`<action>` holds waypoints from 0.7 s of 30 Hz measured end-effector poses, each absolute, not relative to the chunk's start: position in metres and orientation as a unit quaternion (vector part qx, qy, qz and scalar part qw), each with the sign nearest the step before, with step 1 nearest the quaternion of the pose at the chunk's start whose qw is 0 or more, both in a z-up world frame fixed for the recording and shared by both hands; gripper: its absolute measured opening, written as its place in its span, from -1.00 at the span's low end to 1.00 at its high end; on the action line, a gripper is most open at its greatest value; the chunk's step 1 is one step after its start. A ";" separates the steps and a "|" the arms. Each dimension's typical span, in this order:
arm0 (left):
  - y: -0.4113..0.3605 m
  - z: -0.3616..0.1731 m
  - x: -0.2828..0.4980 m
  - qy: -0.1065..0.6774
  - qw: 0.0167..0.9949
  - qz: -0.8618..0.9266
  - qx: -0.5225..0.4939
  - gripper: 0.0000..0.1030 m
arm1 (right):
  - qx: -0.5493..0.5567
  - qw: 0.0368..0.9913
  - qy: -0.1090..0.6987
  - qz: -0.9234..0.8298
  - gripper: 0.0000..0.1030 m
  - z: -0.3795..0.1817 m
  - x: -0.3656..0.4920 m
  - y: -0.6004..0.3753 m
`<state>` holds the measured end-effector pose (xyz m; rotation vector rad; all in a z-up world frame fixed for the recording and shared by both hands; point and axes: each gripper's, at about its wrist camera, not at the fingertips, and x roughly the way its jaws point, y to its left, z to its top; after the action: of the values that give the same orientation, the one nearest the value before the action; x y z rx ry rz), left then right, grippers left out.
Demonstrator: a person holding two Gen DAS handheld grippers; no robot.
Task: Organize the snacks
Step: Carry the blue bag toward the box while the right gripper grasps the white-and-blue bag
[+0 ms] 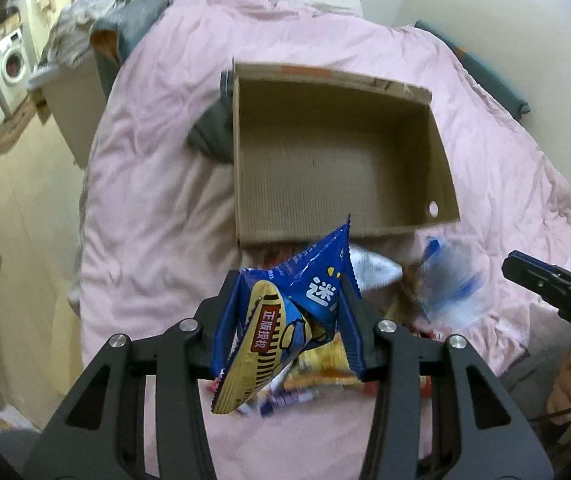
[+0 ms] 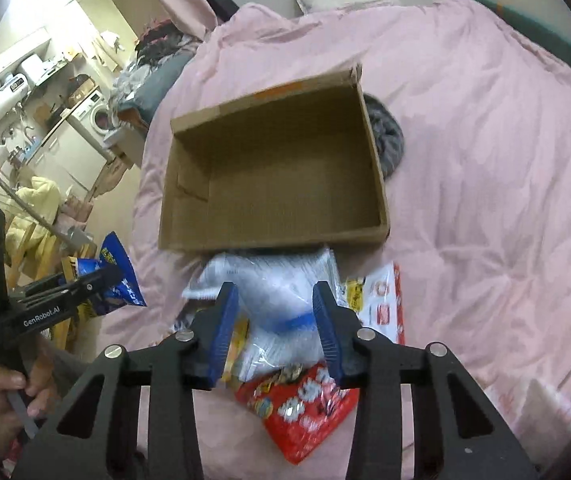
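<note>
- The wrinkled pink quilt (image 2: 485, 152) covers the bed and carries everything else.
- The open brown cardboard box (image 2: 273, 168) sits on the quilt with its opening up; its floor looks bare, so I judge the sorting has barely begun.
- The loose heap of snack packets (image 2: 297, 360) lies on the quilt just in front of the box's near wall: a clear plastic bag with a blue stripe (image 2: 281, 300), a red printed packet (image 2: 305, 412) and a white-and-red pouch (image 2: 381, 304).
- The right gripper (image 2: 275, 328) hovers over the clear bag with its blue-padded fingers spread apart, gripping nothing.
- The left gripper (image 1: 289, 324) is clamped on the crumpled blue-and-yellow foil snack packet (image 1: 281, 312), lifted off the heap and short of the box's near edge.
- To do this step well, I would carry the blue packet clear over the near wall, keep the grip firm because foil slides, and let go low over a corner so later packets have room.
</note>
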<state>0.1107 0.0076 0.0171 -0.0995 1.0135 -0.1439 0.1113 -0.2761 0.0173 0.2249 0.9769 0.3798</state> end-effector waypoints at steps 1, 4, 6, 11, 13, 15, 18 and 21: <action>0.007 0.020 0.118 0.483 0.872 -0.069 -0.047 -0.20 | 0.104 0.862 0.461 0.181 -0.23 0.019 0.118 -0.274; 0.004 0.027 0.140 0.479 0.874 -0.073 -0.049 -0.20 | 0.098 0.862 0.464 0.181 -0.30 0.019 0.133 -0.272; 0.000 0.030 0.146 0.472 0.877 -0.079 -0.047 -0.20 | 0.110 0.856 0.467 0.193 -0.28 0.016 0.139 -0.276; -0.002 0.014 0.147 0.466 0.879 -0.088 -0.047 -0.20 | 0.136 0.836 0.502 0.176 0.59 -0.020 0.145 -0.287; 0.001 0.001 0.147 0.479 0.872 -0.083 -0.057 -0.20 | 0.146 0.809 0.540 0.182 0.61 -0.038 0.151 -0.283; 0.005 -0.006 0.148 0.490 0.865 -0.081 -0.072 -0.20 | 0.151 0.772 0.586 0.197 0.61 -0.059 0.154 -0.270; 0.008 0.000 0.145 0.475 0.874 -0.078 -0.065 -0.20 | 0.112 0.749 0.619 0.209 0.61 -0.074 0.150 -0.249; 0.012 0.002 0.143 0.469 0.877 -0.075 -0.069 -0.20 | 0.039 0.743 0.631 0.221 0.61 -0.083 0.141 -0.222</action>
<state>0.1434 0.0125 0.0020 -0.1434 0.9781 -0.1564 0.1412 -0.2217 -0.0831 0.0859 1.3827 0.4832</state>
